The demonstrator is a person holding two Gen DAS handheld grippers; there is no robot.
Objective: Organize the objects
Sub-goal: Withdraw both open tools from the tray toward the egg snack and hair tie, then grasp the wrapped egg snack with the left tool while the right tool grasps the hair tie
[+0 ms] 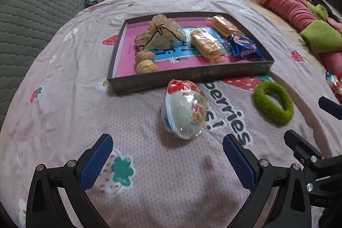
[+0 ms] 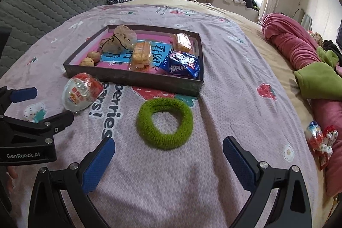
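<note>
Both tools hung above the bedspread (image 2: 224,99) with fingers spread and empty; the left gripper (image 1: 167,155) faced the plastic egg (image 1: 185,108) lying just outside the tray's (image 1: 188,78) front wall, the right gripper (image 2: 168,160) the green ring (image 2: 164,123) near the front right corner; squeezed off-centre, the rounded egg would probably squirt away.
</note>
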